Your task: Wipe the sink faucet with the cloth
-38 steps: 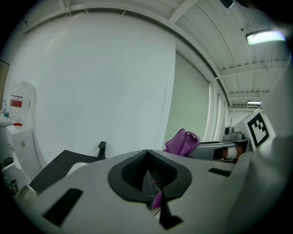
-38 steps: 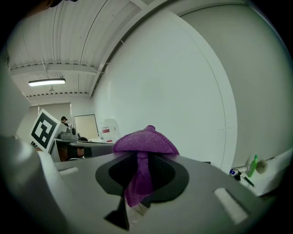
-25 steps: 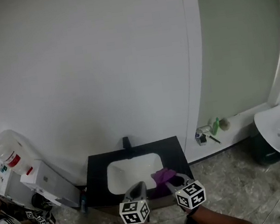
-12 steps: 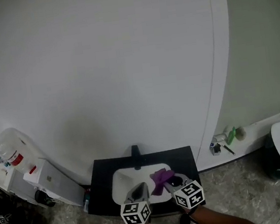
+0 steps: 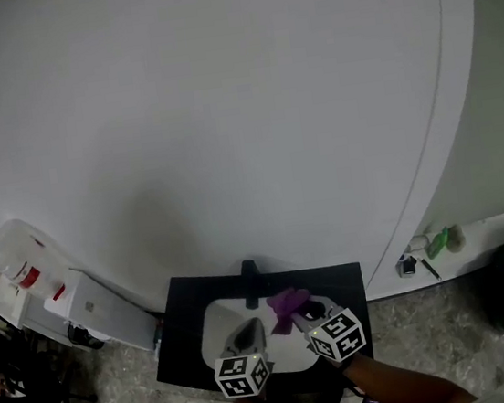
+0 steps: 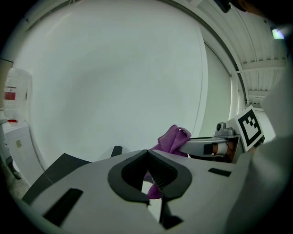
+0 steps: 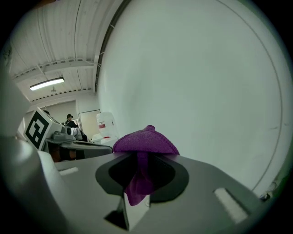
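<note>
**Item 1. Cloth point(image 7: 145, 141), one, purple.** It is clamped in the right gripper point(image 7: 138, 160), whose tongs are closed on a fold; the bulk mushrooms over the tips and a tail hangs below. From the head view I place it over the back of the basin, just right of the faucet. I cannot confirm that they touch.

**Item 2. Faucet point(image 5: 250, 279), one, black.** It stands upright at the rear centre of the sink point(image 5: 215, 325).

**Change since a second ago.** The cloth sat over the sink's front right corner, well apart from the faucet. It has since been carried forward and left, until it lies beside the spout. I judge that the approach is nearly done and the wiping has not yet begun. The next move needs a short press leftward onto the metal.

**Item 3. Left gripper point(image 6: 147, 153), one.** Its tongs are closed tip to tip on nothing. It is poised over the basin's front, beside the right one.

**Item 4. Surroundings.**
- Black counter point(image 5: 183, 343), one.
- White basin, one.
- Large water bottle point(image 5: 16, 259), one, far left.
- Green bottle point(image 5: 439, 242), one, on the right ledge.
</note>
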A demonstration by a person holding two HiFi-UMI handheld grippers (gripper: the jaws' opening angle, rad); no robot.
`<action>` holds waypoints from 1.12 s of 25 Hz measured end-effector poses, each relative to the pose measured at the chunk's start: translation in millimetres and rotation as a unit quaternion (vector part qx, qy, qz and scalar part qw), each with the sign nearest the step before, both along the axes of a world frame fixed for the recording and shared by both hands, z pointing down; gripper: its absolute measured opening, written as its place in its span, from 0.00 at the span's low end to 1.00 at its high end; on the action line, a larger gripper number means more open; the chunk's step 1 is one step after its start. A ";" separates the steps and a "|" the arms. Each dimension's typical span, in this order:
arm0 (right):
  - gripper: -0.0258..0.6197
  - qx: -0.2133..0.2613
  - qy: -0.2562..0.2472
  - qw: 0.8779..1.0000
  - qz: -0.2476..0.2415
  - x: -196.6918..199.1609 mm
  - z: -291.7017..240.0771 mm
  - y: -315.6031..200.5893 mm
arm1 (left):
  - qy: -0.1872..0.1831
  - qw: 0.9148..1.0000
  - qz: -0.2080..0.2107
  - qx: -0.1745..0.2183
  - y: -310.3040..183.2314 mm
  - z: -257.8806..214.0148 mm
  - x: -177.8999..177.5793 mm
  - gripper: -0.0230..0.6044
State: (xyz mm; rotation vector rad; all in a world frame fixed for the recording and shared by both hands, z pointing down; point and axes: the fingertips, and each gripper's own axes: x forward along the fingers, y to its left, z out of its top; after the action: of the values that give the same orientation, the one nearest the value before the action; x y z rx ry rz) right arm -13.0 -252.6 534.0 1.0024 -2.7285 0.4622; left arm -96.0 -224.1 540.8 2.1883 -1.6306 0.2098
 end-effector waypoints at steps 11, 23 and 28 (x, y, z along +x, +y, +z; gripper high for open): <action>0.15 -0.032 0.027 0.999 0.007 -48.0 72.6 -94.2 | 0.006 0.999 0.037 -0.036 -62.4 54.8 -22.5 0.04; 0.15 -0.064 0.082 0.994 0.022 -108.0 194.8 -193.6 | 0.014 0.998 0.038 -0.055 -85.1 95.1 -49.9 0.04; 0.15 -0.115 0.136 0.984 0.021 -108.4 264.7 -198.0 | 0.014 0.997 0.029 -0.064 -84.1 102.3 -70.0 0.04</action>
State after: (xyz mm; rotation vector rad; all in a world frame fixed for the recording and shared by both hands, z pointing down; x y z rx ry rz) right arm -121.4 -450.6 798.7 0.9834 -2.3552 0.5842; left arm -166.0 -308.2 643.2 2.1341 -1.4978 0.2895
